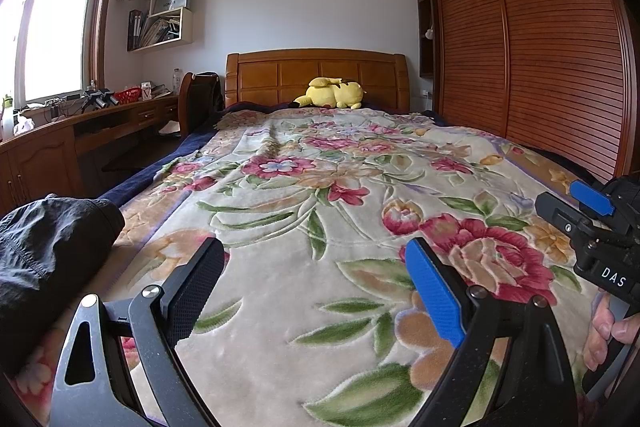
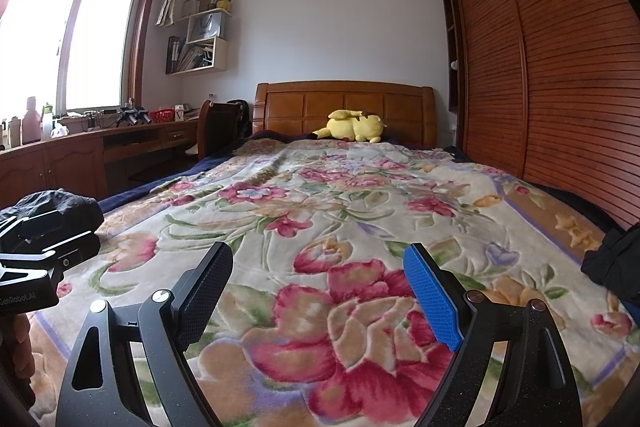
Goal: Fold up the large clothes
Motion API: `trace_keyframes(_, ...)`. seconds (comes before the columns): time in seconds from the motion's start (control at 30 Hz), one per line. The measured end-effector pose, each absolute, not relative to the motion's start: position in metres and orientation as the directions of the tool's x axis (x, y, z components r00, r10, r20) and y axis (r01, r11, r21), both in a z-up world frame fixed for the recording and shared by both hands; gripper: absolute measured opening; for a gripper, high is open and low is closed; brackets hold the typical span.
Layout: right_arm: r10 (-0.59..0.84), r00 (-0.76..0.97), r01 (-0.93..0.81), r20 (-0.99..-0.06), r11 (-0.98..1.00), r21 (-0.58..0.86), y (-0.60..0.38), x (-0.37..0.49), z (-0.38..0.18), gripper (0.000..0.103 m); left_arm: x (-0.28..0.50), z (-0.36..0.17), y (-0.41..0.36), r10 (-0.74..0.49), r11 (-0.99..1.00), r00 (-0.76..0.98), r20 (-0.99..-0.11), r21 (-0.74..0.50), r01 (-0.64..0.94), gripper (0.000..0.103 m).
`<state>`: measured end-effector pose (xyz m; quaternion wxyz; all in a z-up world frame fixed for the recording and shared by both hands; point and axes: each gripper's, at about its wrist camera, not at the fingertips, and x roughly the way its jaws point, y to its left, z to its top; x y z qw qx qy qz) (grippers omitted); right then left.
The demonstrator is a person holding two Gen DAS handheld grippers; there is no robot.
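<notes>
**Both grippers held wide over the flowered bed, dark clothes off to the sides**

The left gripper (image 1: 316, 283) has its jaws spread wide with nothing between them, one black pad and one blue pad framing only the floral blanket (image 1: 320, 187) below. The right gripper (image 2: 318, 287) stands the same way: jaws released, empty, a large red bloom of the blanket pattern showing in the gap. Both point slightly downward over the near end of the bed, side by side; in the left wrist view the right gripper shows at the right edge with the fingers of the right hand (image 1: 608, 335) curled on its handle, and in the right wrist view the body of the left gripper shows at the left edge.

A crumpled dark garment (image 1: 52, 251) lies on the blanket at the near left edge of the bed, just beside the left gripper's black finger but not touched by it. Another piece of dark fabric (image 2: 616, 263) sits at the right edge of the bed in the right wrist view; what it is cannot be told.

Farther out, a yellow plush toy (image 1: 334, 93) rests at the head of the bed against the wooden headboard (image 1: 316, 75). A bench (image 1: 80, 123) with small items runs under the window (image 1: 52, 19) on the left, and a slatted wooden wardrobe (image 1: 540, 47) fills the right wall.
</notes>
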<state>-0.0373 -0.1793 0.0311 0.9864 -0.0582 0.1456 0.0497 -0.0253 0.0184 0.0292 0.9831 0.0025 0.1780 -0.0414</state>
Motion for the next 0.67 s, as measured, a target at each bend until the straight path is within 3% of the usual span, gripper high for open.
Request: trace_keyframes(0.67,0.078,0.954,-0.111,-0.290,0.989,-0.098,-0.1787,-0.0358,0.0315,0.088,-0.0256,0.0305,0.0181,-0.075,0.997,0.935,-0.348,-0.006,0.078,0.092)
